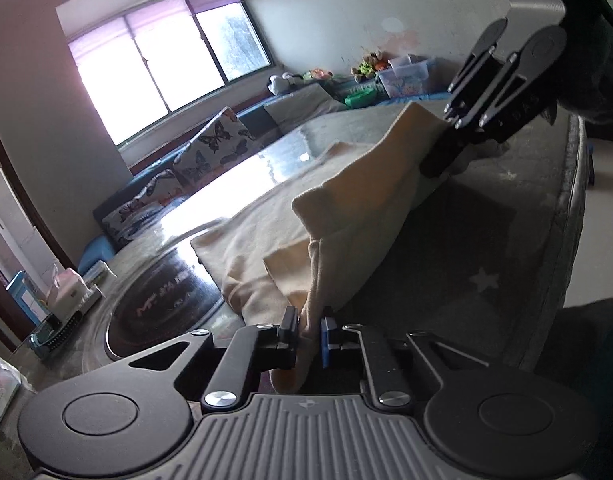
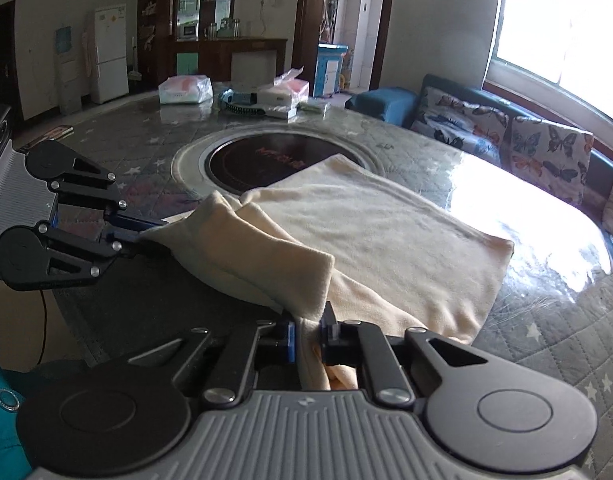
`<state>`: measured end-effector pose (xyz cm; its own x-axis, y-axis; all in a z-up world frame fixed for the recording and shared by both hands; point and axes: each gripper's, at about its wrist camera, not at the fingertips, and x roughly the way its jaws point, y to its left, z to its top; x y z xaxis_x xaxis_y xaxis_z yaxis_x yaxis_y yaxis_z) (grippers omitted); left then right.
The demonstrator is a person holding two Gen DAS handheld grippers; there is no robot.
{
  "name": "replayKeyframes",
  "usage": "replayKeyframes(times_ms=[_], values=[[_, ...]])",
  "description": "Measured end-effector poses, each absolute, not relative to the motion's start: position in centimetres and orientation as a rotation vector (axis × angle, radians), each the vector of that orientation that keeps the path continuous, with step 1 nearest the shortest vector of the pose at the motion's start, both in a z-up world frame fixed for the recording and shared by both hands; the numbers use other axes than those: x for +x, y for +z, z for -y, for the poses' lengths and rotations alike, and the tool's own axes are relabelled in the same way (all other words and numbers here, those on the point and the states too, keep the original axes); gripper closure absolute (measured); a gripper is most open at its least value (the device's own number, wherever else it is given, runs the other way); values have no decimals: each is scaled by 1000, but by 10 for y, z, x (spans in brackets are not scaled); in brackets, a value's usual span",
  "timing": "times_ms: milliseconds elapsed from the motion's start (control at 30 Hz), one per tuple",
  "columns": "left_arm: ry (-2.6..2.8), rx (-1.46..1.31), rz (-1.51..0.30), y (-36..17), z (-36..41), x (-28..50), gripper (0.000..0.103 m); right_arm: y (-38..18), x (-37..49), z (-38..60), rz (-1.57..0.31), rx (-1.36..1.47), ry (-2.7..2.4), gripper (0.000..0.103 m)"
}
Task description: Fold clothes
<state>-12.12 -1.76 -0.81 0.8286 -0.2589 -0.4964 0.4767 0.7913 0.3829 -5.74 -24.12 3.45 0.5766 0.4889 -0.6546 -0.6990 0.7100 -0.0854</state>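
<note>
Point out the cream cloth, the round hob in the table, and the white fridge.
cream cloth (image 2: 386, 232): right wrist view, flat middle.
round hob (image 2: 258, 160): right wrist view, dark glass centre.
white fridge (image 2: 108, 52): right wrist view, door front.

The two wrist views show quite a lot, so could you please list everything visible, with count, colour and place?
Garment: one, cream, lying on the table, near edge lifted.
Table: one, grey quilted cover with white stars.
Cooktop: one, black, round, set in the table's middle, partly under the garment.
Packages: several, white and pink, at the table's far side.
Cushions: several, butterfly print, on the blue sofa under the window.
Fridge: one, white, by the far wall.
Toys: a few, mixed colours, along the wall.
Left gripper: one, black, shut on the garment's edge.
Right gripper: one, black, shut on the garment's edge.
</note>
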Motion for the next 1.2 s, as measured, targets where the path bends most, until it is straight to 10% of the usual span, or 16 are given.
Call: replayKeyframes(times_ms=[533, 1200], values=[[-434, 447, -394, 45, 14, -164, 92, 83, -116, 264, -624, -364, 783, 94], [-223, 339, -535, 30, 32, 43, 90, 64, 74, 252, -732, -217, 643, 93]])
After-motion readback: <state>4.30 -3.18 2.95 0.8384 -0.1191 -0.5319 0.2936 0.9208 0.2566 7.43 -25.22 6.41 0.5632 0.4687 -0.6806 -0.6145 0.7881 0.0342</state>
